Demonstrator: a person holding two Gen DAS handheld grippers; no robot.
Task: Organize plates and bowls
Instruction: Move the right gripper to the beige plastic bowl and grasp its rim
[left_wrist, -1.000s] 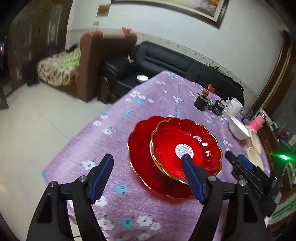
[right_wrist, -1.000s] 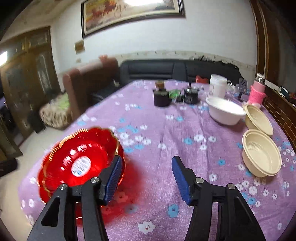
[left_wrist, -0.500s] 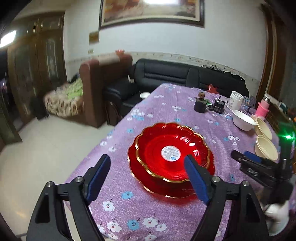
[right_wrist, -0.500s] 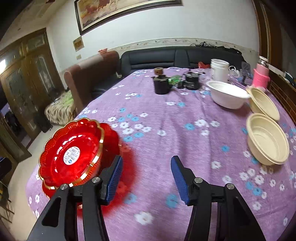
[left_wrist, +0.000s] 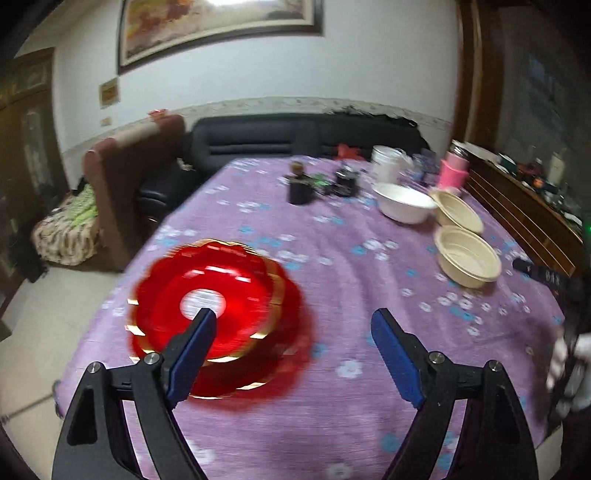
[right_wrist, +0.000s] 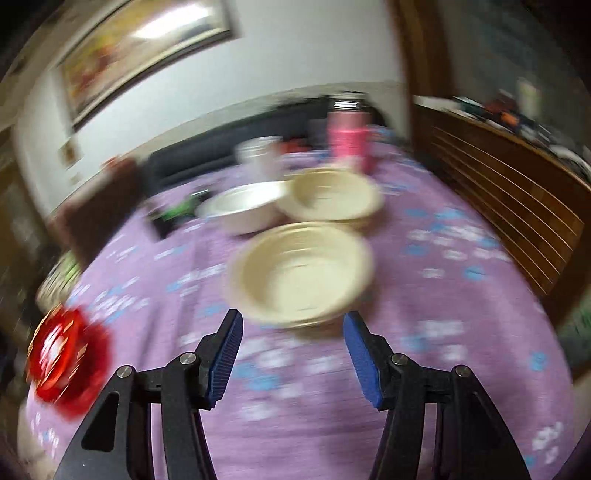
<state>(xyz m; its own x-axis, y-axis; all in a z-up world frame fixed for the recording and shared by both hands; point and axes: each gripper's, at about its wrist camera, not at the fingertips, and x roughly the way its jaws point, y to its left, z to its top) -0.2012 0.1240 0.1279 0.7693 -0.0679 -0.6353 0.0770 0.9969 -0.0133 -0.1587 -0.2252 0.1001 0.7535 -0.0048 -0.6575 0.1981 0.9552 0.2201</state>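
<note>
While blurred, right view shows cream bowls (right_wrist: 299, 273) | left view red plates (left_wrist: 214, 314)

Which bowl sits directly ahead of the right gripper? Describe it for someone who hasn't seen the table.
On the purple flowered tablecloth, three bowls cluster near the pink bottle. It's the nearest cream bowl, alone, just beyond the open right gripper; the other cream bowl and the white bowl sit farther back.
</note>
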